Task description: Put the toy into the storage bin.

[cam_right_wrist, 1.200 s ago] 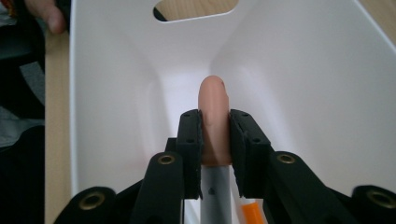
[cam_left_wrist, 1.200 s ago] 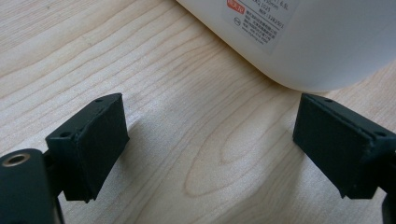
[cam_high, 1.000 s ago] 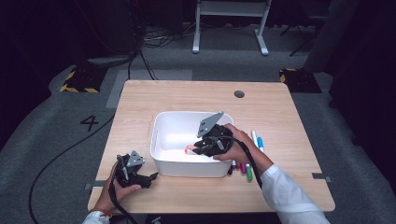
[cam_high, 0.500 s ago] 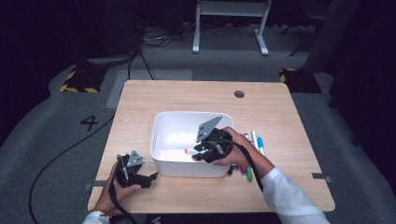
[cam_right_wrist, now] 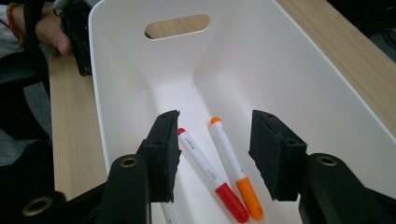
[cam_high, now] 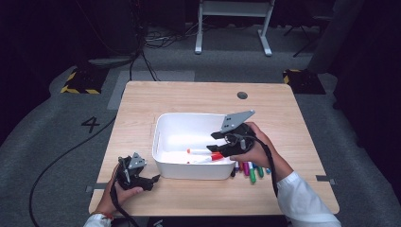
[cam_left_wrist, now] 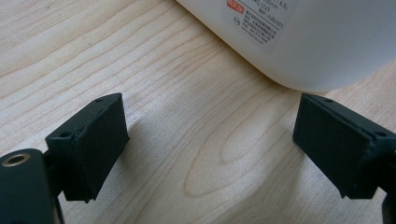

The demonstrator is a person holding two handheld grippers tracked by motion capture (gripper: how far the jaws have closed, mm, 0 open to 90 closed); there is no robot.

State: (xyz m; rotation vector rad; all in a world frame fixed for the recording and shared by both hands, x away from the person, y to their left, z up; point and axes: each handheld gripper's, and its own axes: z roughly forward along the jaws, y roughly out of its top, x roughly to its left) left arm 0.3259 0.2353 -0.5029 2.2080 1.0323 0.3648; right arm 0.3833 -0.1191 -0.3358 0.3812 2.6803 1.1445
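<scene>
Markers half hidden behind bin

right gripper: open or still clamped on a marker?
Open. The right gripper has just been opening; its jaws stand apart above the red marker and orange marker, which lie loose on the white bin floor.

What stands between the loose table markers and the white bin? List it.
Only the side wall of the white bin; the loose markers lie beside it. Inside, a red marker and an orange marker leave bare floor.
</scene>
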